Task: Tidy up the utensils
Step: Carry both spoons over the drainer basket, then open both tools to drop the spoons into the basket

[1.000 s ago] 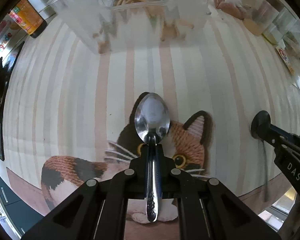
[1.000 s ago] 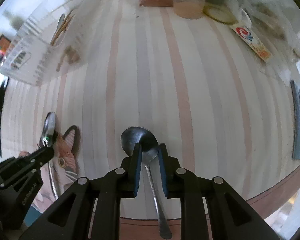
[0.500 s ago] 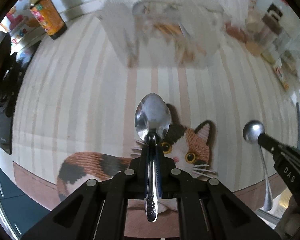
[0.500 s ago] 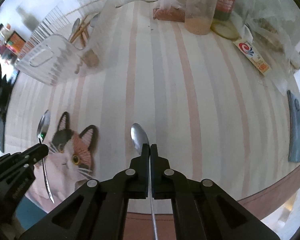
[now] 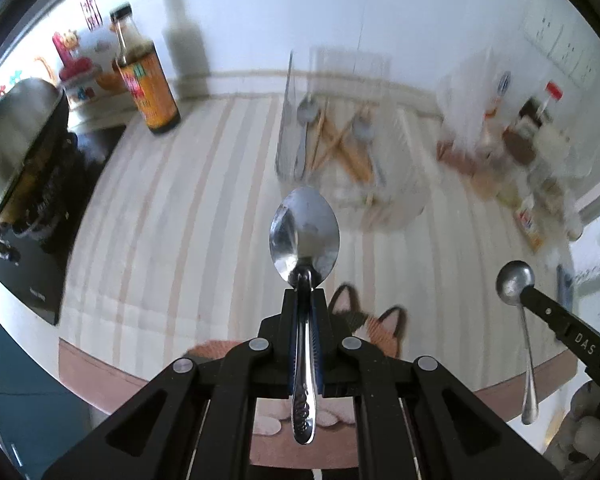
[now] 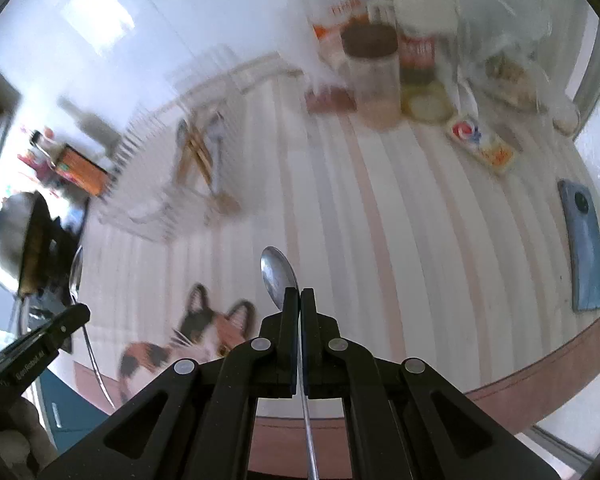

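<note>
Your left gripper [image 5: 305, 298] has its jaws pinched on the neck of a large spoon [image 5: 305, 232]; the bowl stands out beyond the fingertips and the patterned handle runs back between the fingers toward the camera. Your right gripper [image 6: 299, 300] has its jaws pressed together on the thin handle of a second spoon [image 6: 278, 282]; they had just been closing on it, the bowl pokes out to the left of the fingertips, and the handle trails down out of the bottom of the view. From the left wrist that same right-hand spoon [image 5: 515, 282] shows at the right, bowl uppermost, handle hanging below the black finger.

Take the clear utensil box [image 5: 404, 168] as your landmark; it sits on the striped tablecloth [image 5: 172, 240], and both spoons are held in the air on the near side of it, apart from it. Inside the box lie a spoon [image 5: 306, 114], wooden chopsticks [image 5: 340, 140] crossed over one another, and another spoon, though blur hides the detail. To the left of the box stands a sauce bottle [image 5: 148, 88] near the wall; further left again is a wok on a stove [image 5: 16, 148]. To the right of the box a cluster of jars and packets [image 6: 380, 72] crowds the table; a phone [image 6: 582, 240] lies far right of it, near the table edge. A cat picture [image 6: 212, 336] on the cloth lies on the near side of the box, below your grippers.
</note>
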### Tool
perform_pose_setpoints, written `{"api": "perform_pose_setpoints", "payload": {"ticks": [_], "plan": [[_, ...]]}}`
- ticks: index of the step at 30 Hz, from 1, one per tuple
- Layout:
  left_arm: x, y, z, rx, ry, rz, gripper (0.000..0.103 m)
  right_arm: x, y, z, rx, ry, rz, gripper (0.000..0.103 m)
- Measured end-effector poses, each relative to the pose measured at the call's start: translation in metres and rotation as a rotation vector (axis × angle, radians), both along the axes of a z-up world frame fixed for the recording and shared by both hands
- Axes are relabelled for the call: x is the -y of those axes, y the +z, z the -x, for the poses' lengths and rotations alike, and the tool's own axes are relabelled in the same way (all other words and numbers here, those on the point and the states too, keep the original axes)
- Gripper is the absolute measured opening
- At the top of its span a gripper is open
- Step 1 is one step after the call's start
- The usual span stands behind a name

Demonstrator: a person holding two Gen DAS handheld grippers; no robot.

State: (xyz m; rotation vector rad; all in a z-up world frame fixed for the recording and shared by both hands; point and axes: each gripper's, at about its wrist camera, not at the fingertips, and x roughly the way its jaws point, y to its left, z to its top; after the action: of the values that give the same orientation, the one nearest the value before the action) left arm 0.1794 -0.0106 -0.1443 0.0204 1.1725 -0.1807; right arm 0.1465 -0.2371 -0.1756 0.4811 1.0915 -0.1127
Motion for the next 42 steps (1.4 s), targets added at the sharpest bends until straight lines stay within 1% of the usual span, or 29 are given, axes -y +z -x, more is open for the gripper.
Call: {"api": "perform_pose_setpoints", "payload": {"ticks": [1,7,10,13,17,20,22,26,30,32,34,36,37,38,39,40,41,42], "plan": [[0.001,0.010,-0.004,0.018,0.000,0.005,0.004,-0.001,0.006,-0.004,0.013,0.002,-0.006,0.001],[0.010,0.049,-0.030,0.085,-0.007,0.031,0.004,-0.010,0.044,-0.034,0.094,0.019,-0.028,0.001],[0.017,0.061,-0.048,0.110,-0.014,0.038,0.004,-0.017,0.067,-0.058,0.145,0.033,-0.024,0.001],[0.025,0.067,-0.070,0.124,-0.025,0.037,0.004,-0.022,0.082,-0.084,0.172,0.046,-0.032,0.001],[0.032,0.067,-0.102,0.110,-0.038,0.036,0.004,-0.026,0.090,-0.122,0.178,0.054,-0.052,0.001],[0.034,0.057,-0.129,0.080,-0.040,0.040,0.004,-0.030,0.085,-0.150,0.159,0.056,-0.074,0.001],[0.033,0.046,-0.147,0.042,-0.039,0.047,0.004,-0.032,0.077,-0.171,0.136,0.056,-0.084,0.001],[0.030,0.022,-0.177,-0.032,-0.031,0.069,0.004,-0.038,0.050,-0.208,0.082,0.046,-0.131,0.001],[0.026,-0.001,-0.197,-0.106,-0.024,0.124,0.005,-0.043,0.026,-0.236,0.041,0.048,-0.160,0.001],[0.025,-0.009,-0.204,-0.132,-0.016,0.130,0.005,-0.046,0.012,-0.249,0.017,0.050,-0.163,0.001],[0.023,-0.011,-0.207,-0.141,-0.009,0.127,0.006,-0.047,0.000,-0.258,-0.019,0.063,-0.173,0.002],[0.021,-0.011,-0.207,-0.128,-0.003,0.097,0.010,-0.046,-0.008,-0.263,-0.050,0.064,-0.183,0.004],[0.020,-0.010,-0.205,-0.113,0.004,0.070,0.012,-0.045,-0.010,-0.262,-0.053,0.065,-0.177,0.005],[0.018,-0.010,-0.203,-0.099,0.010,0.047,0.019,-0.045,-0.010,-0.261,-0.051,0.069,-0.153,0.005],[0.016,-0.009,-0.202,-0.084,0.015,0.023,0.031,-0.044,-0.008,-0.260,-0.048,0.075,-0.130,0.006],[0.014,-0.008,-0.199,-0.066,0.023,-0.006,0.040,-0.045,-0.005,-0.256,-0.044,0.084,-0.093,0.007],[0.012,-0.007,-0.195,-0.042,0.031,-0.046,0.058,-0.046,-0.002,-0.253,-0.042,0.093,-0.067,0.010],[0.009,-0.007,-0.193,-0.031,0.036,-0.058,0.068,-0.045,0.000,-0.250,-0.038,0.100,-0.042,0.017]]}}
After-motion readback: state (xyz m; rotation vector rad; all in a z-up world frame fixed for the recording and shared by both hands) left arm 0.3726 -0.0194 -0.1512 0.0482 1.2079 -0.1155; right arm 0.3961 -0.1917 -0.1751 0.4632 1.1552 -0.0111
